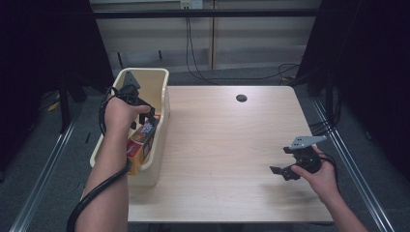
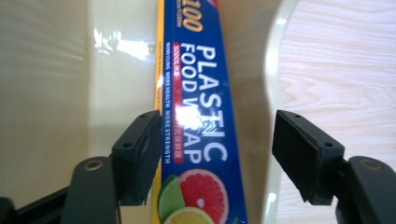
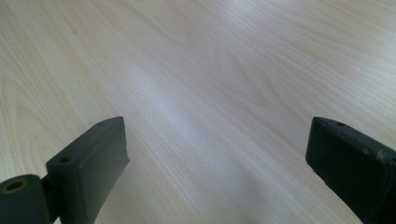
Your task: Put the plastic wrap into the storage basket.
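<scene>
Left tool (image 2: 215,154) straddles box (image 2: 201,116) loosely.

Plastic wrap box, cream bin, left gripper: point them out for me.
plastic wrap box (image 2: 201,116): left gripper view, blue printed face.
cream bin (image 1: 162,104): high view, right rim.
left gripper (image 2: 217,156): left gripper view, midway between fingertips.

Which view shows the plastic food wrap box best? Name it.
The left gripper view: the plastic food wrap box runs up between open jaws, label readable. The high view shows it small, leaning in the cream bin. The right gripper view faces bare tabletop.
</scene>
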`<state>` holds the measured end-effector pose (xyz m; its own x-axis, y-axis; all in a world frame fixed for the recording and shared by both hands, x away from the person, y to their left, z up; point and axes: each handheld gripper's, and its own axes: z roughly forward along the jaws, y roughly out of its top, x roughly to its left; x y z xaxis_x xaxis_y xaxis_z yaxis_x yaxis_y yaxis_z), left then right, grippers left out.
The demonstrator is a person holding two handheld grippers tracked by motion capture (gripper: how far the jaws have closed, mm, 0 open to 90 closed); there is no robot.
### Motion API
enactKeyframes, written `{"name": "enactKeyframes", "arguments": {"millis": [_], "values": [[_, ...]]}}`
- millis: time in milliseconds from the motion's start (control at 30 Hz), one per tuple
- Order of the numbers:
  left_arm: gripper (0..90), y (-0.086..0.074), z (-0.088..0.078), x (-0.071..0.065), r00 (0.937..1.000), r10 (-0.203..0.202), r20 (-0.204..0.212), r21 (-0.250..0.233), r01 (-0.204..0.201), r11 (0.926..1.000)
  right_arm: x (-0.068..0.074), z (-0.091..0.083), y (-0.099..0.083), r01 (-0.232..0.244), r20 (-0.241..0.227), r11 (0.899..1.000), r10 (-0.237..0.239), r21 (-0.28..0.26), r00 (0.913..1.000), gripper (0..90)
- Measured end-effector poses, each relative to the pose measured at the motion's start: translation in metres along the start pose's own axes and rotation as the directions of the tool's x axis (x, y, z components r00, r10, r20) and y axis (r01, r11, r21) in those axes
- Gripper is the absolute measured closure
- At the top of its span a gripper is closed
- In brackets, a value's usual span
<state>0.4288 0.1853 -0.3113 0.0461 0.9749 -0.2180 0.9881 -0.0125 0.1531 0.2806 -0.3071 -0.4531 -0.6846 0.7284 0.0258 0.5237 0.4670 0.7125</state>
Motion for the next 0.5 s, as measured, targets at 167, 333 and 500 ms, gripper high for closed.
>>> {"name": "enactKeyframes", "arguments": {"millis": [167,333,500], "values": [[32.8,0.001,-0.008,-0.008,0.9996,0.022,0.02,-0.015,-0.021,0.9997,0.001,-0.001,0.0,0.002,-0.002,1.0,-0.002,0.0,1.0,5.2],[31.8,0.003,-0.015,-0.02,0.9972,0.064,0.039,-0.029,-0.063,0.9976,0.001,-0.001,0.0,0.004,0.0,1.0,-0.004,-0.003,1.0,5.2],[30.8,0.003,-0.018,-0.034,0.9926,0.105,0.062,-0.036,-0.103,0.994,0.001,-0.002,0.0,0.003,-0.005,1.0,-0.003,-0.006,1.0,5.2]]}}
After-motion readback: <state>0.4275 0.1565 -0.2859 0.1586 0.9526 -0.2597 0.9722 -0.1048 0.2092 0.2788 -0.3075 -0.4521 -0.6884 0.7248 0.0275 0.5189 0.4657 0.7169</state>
